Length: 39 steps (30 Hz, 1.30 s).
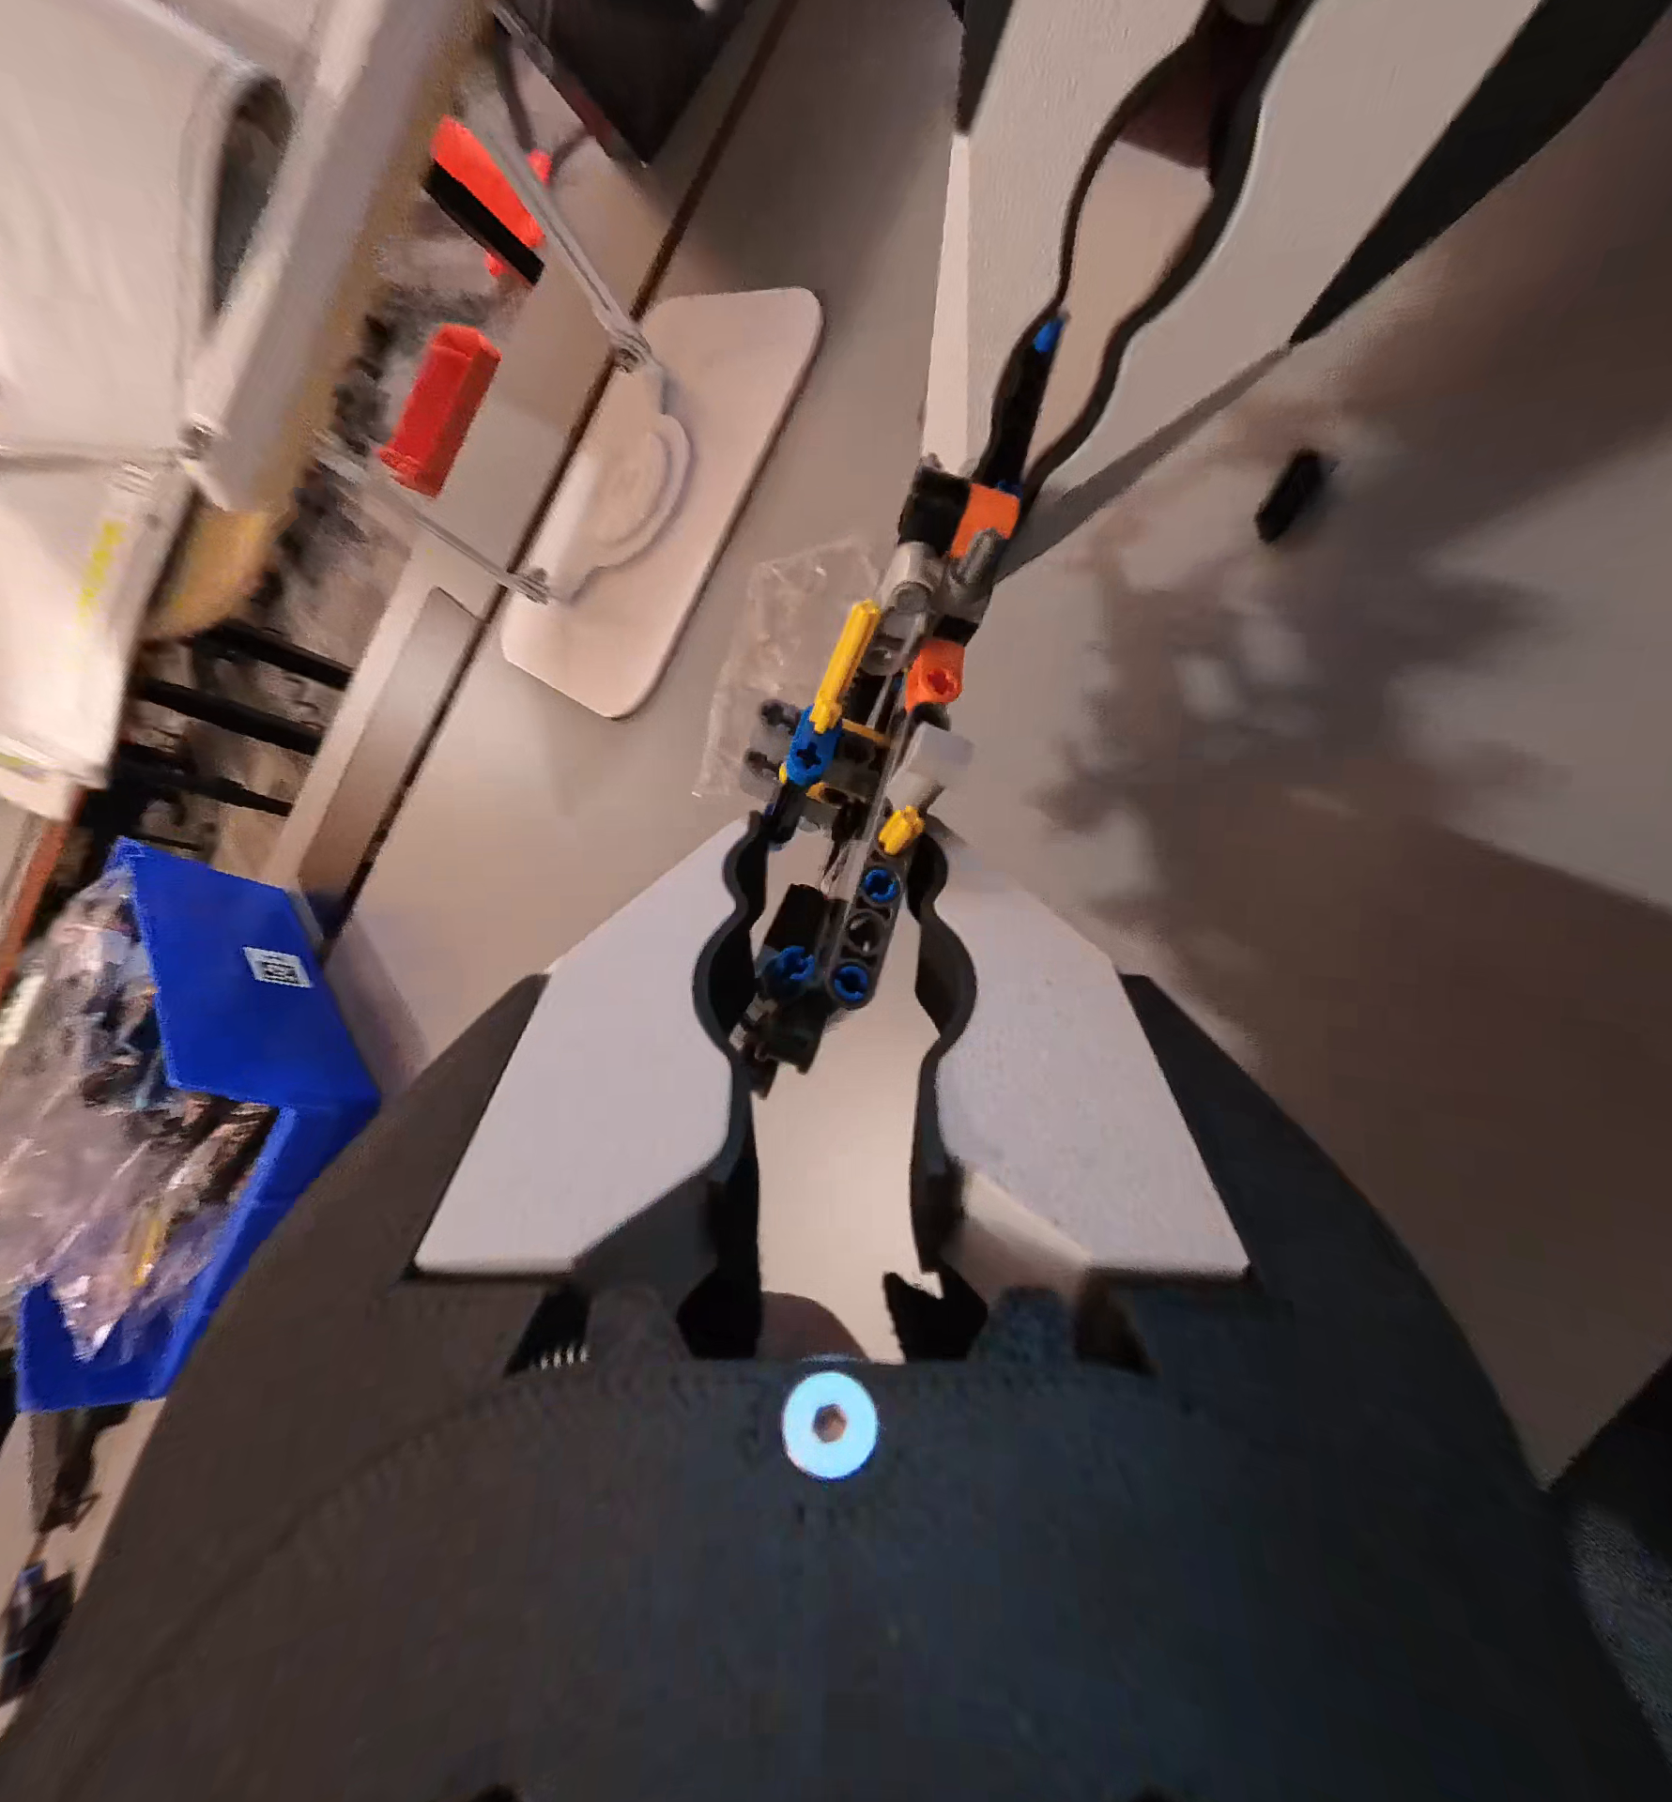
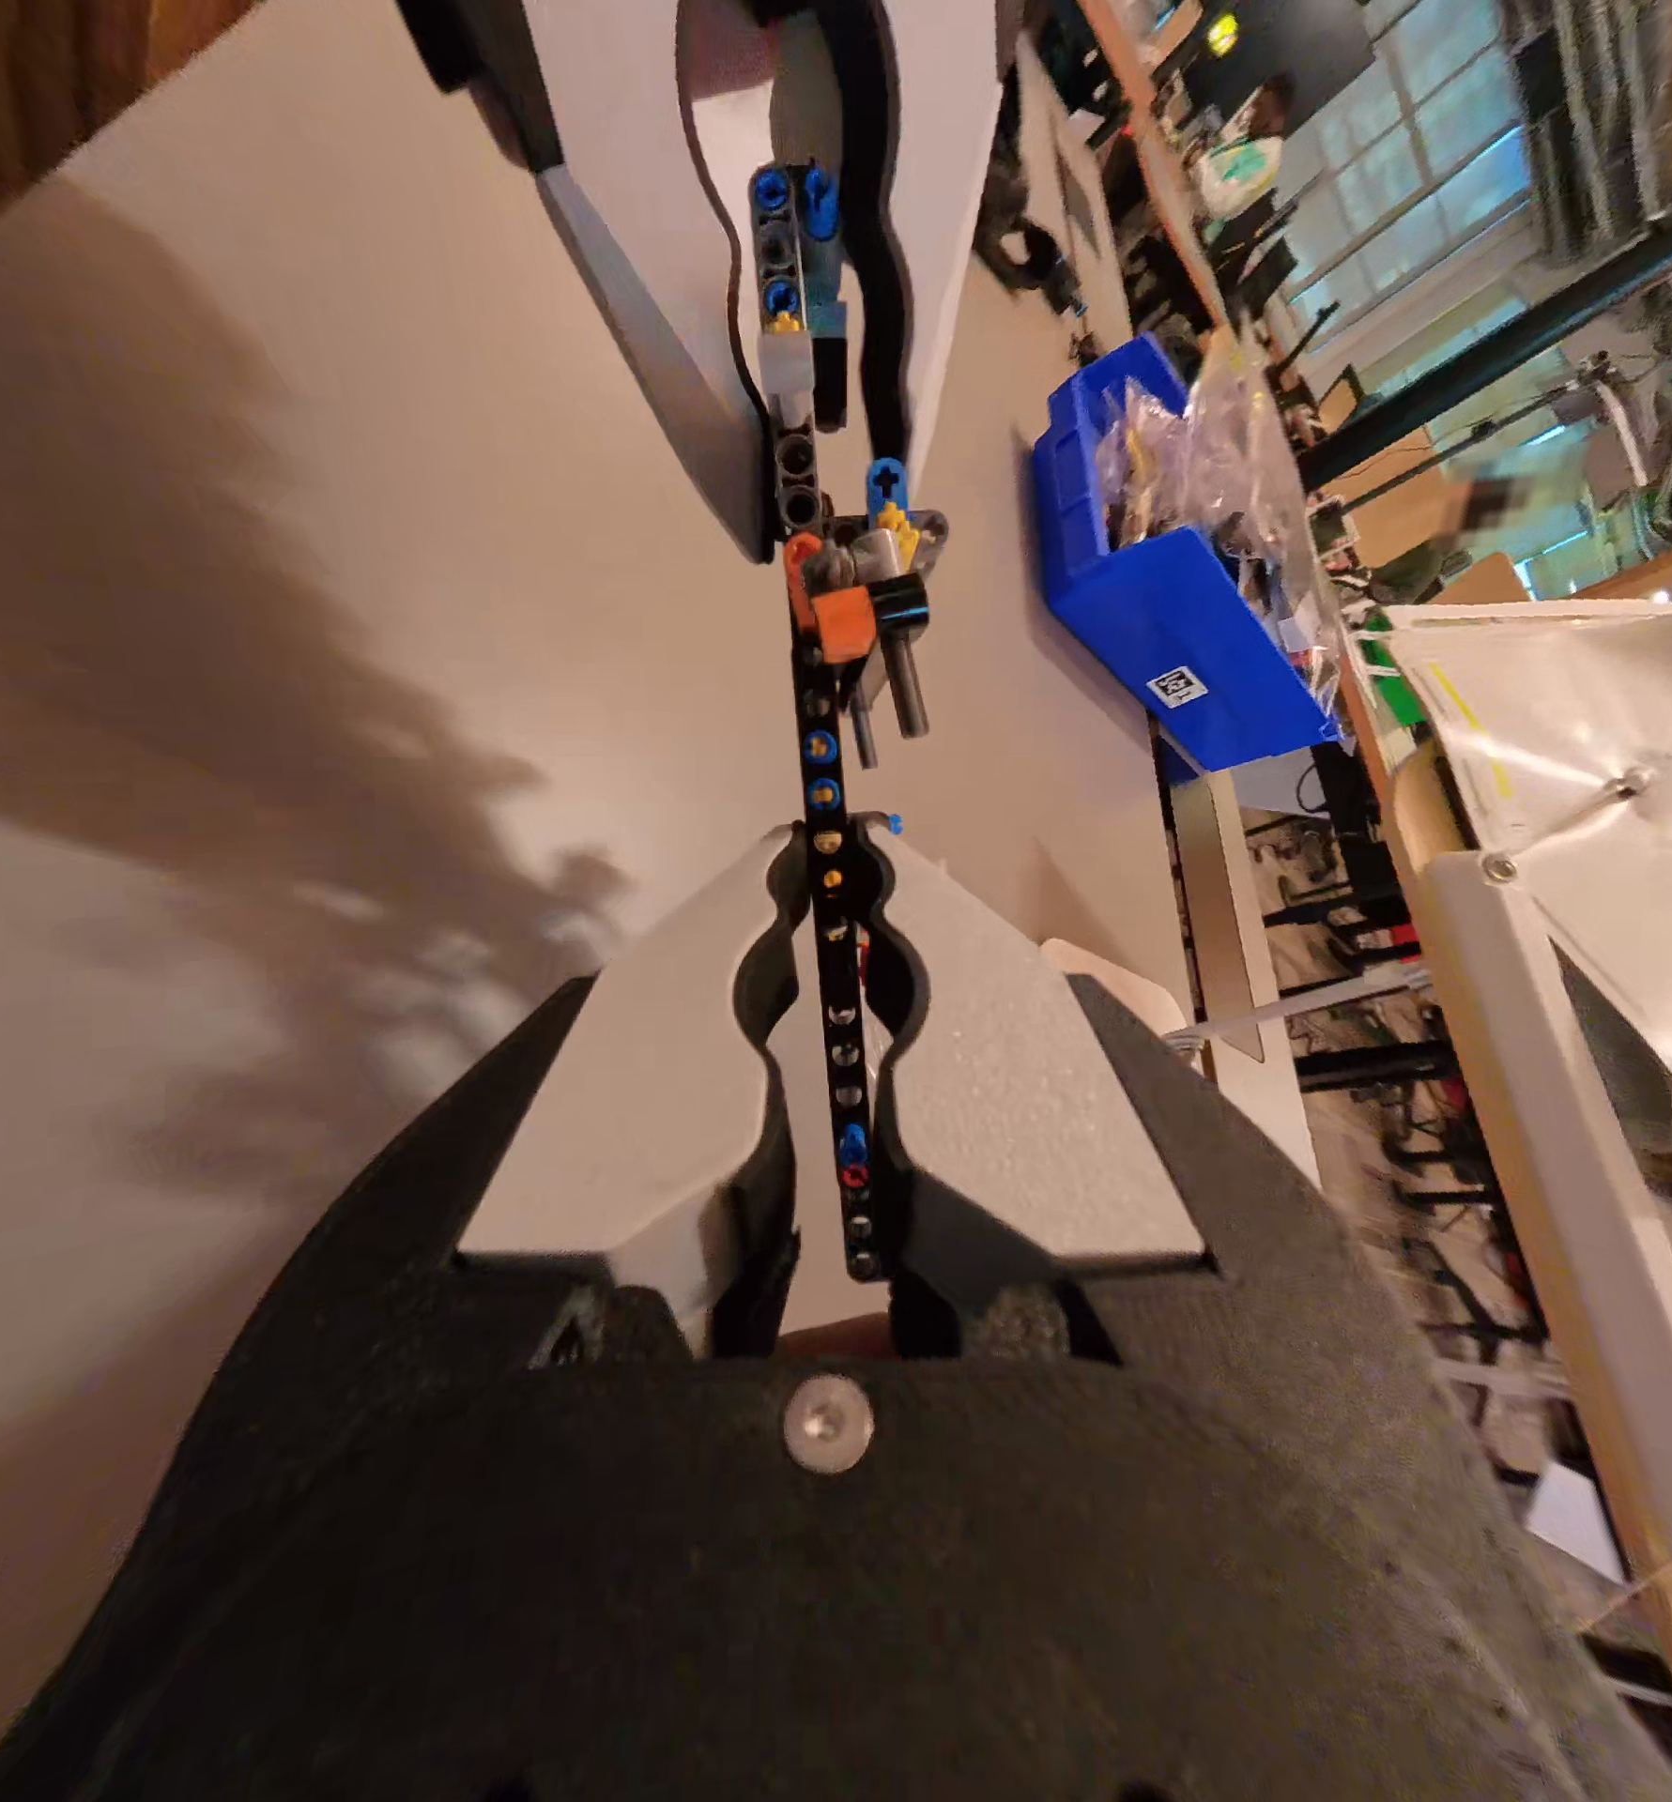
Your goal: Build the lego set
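A partly built lego assembly (image 1: pixel 895 673) is held in the air over the white table (image 1: pixel 1456 975) between both grippers. It has a long black holed beam (image 2: pixel 830 985), orange blocks, yellow axles, blue pins and grey connectors. My left gripper (image 1: pixel 832 878) is shut on its short dark end with blue pins. My right gripper (image 2: pixel 834 848) is shut on the long black beam, which runs back between its fingers. Each gripper shows at the top of the other's view, the right one (image 1: pixel 1046 429) and the left one (image 2: pixel 836 429), facing each other.
A blue bin (image 1: pixel 246 1014) of bagged parts stands on the table, also in the right wrist view (image 2: pixel 1193 624). Red blocks (image 1: pixel 441 410), a white flat pad (image 1: pixel 676 488), a clear bag (image 1: pixel 783 624) and a small black piece (image 1: pixel 1292 495) lie around. A white box (image 2: pixel 1534 878) stands beside the bin. Spacing between my two grippers at the tips: around 6 centimeters.
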Each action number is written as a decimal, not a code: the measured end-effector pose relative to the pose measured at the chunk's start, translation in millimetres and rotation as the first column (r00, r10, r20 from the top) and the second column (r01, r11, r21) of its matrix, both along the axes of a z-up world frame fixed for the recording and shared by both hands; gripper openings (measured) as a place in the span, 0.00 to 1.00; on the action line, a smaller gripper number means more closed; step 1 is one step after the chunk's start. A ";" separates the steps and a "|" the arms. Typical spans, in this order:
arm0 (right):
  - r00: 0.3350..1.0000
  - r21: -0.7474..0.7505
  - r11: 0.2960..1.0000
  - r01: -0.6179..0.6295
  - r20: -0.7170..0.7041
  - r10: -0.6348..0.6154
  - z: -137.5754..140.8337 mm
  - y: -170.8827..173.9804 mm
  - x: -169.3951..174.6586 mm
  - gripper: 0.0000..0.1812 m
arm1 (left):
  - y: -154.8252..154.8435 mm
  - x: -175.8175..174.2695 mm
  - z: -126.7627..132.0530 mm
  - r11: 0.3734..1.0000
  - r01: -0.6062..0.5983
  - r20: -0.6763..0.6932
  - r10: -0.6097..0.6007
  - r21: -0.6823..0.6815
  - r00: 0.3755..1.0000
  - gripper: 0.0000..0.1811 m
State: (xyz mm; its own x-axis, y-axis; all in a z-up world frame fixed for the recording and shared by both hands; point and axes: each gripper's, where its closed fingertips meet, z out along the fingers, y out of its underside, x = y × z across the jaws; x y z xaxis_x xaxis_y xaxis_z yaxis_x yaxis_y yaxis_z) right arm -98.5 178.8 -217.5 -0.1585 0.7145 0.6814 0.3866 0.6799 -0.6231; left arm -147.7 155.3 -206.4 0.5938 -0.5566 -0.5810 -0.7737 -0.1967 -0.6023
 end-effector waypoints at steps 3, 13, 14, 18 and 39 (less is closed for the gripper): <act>0.997 -0.159 0.987 -0.032 -0.080 0.020 19.5 -3.6 -0.3 0.02 | 9.4 -4.0 30.5 0.997 -0.034 0.030 0.032 0.073 0.999 0.33; 0.875 -0.744 0.550 -0.379 -0.482 -0.048 96.3 11.8 20.2 0.02 | 16.0 -5.7 75.2 0.979 -0.159 0.490 0.077 0.127 0.868 0.43; 0.843 -0.753 0.485 -0.444 -0.534 -0.058 104.3 13.7 25.5 0.02 | 17.9 3.5 69.4 0.984 -0.143 0.521 0.067 0.107 0.851 0.42; 0.749 -0.745 0.297 -0.598 -0.651 -0.126 118.2 27.0 40.9 0.02 | 25.1 49.6 60.5 0.999 -0.027 0.674 -0.010 0.045 0.739 0.30; 0.527 -0.524 -0.069 -0.849 -0.830 -0.180 130.1 49.3 83.7 0.02 | 54.3 112.3 94.7 0.971 -0.024 0.491 -0.098 0.237 0.866 0.09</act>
State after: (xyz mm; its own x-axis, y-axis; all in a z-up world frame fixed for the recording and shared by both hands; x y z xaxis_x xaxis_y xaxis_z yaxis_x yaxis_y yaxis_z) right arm -14.8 228.1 -87.4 -0.6649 0.6477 -0.3719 -0.3966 -0.7281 -0.5590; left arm -35.4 209.5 -111.7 0.8181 -0.4727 -0.3274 -0.3636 0.0160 -0.9314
